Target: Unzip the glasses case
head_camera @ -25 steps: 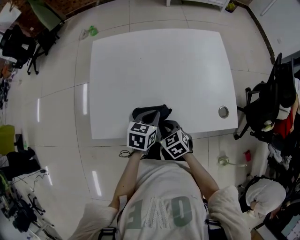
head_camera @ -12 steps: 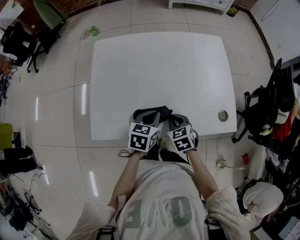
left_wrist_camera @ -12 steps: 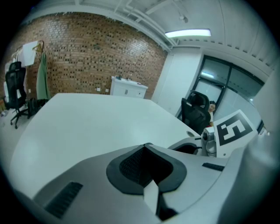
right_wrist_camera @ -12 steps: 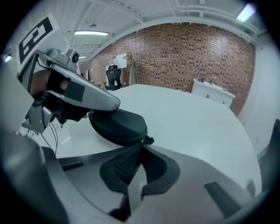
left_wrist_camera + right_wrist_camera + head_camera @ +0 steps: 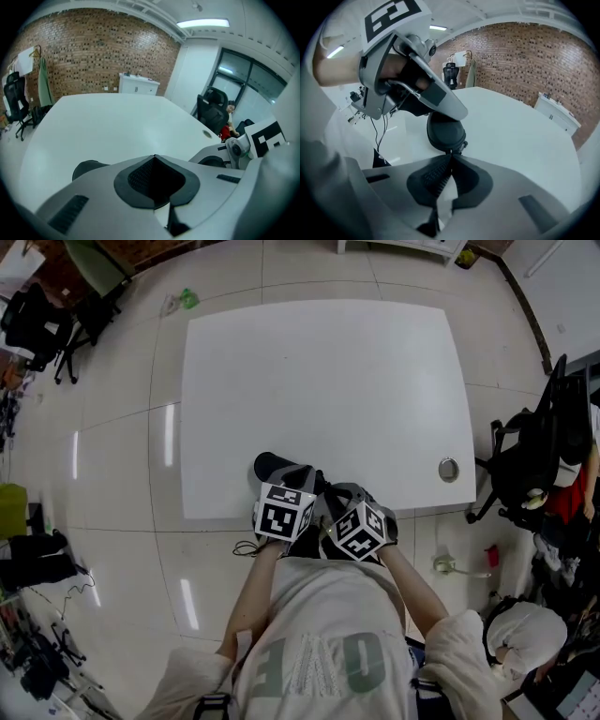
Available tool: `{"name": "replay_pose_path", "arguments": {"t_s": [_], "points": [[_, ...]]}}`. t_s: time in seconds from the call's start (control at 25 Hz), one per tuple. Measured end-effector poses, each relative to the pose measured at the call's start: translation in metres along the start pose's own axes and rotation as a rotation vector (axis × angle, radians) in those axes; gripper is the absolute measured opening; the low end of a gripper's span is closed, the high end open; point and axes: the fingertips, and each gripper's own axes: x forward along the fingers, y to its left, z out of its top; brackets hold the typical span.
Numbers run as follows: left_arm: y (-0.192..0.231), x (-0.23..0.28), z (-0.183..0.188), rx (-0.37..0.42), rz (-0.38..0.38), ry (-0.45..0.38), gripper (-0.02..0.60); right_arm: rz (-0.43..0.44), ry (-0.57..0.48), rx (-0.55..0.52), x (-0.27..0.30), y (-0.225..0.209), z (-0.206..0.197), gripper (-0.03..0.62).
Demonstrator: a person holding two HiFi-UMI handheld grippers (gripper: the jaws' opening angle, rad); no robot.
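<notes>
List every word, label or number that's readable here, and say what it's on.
"OVE": big pale letters on the shirt, upside down in the head view; it may be part of a longer word.
Left cube and right cube: black-and-white square patterns only, no letters.
Case: no print shows.
Nothing else can be read.

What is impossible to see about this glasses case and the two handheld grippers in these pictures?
- Head view: the glasses case is mostly covered by the two marker cubes, so its zip is hidden.
- Left gripper view: the left gripper blocks all but one dark end of the case with its own shut jaws.
- Right gripper view: the right gripper is shut at the case's end, but a zip pull there is too small to confirm.
</notes>
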Motion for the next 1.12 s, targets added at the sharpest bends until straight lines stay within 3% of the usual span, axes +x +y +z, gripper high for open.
{"name": "replay_pose_path", "arguments": {"t_s": [0.24, 0.56, 0.8, 0.88, 1.12], "points": [[0.002, 0.005, 0.005, -0.058, 0.000, 0.020, -0.003, 0.091, 0.058, -0.126, 0.003, -0.015, 0.004, 0.000], [0.006, 0.008, 0.010, -0.099, -0.021, 0.040, -0.003, 0.231, 0.165, -0.391, 0.009, -0.030, 0.011, 0.000], [0.007, 0.013, 0.011, -0.098, -0.030, 0.057, -0.003, 0.203, 0.198, -0.594, 0.028, -0.049, 0.030, 0.002], [0.006, 0.013, 0.011, -0.092, -0.023, 0.061, -0.003, 0.223, 0.202, -0.614, 0.030, -0.049, 0.031, 0.002], [0.011, 0.010, 0.010, -0.101, -0.030, 0.061, -0.003, 0.222, 0.157, -0.543, 0.030, -0.046, 0.033, 0.002]]}}
